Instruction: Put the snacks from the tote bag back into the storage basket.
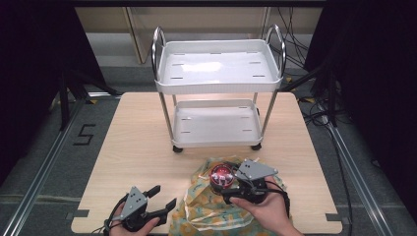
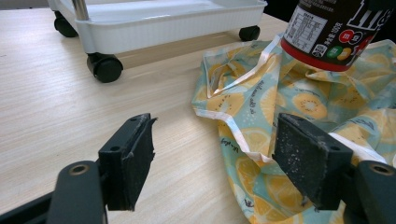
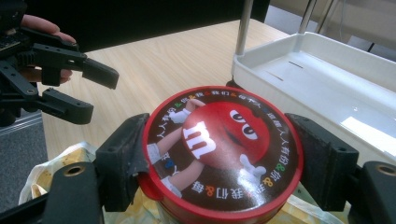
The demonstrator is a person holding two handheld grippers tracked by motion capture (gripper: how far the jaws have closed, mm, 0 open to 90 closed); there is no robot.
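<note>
Right gripper (image 3: 219, 154) fingers clamped on M&M's can (image 3: 223, 154), white "m" on lid; left gripper (image 2: 219, 163) fingers apart.

From my station, the candy jar (image 2: 334, 35) is cut off by the top edge in the left gripper view, its body sits hidden under the lid in the right gripper view, and the fruit-print bag (image 1: 211, 211) runs off the high view's bottom edge.

Pale wooden table (image 1: 137, 142), white 2-tier cart (image 1: 219, 69) on it, grey floor (image 1: 44, 137), black curtains (image 1: 29, 59)
</note>
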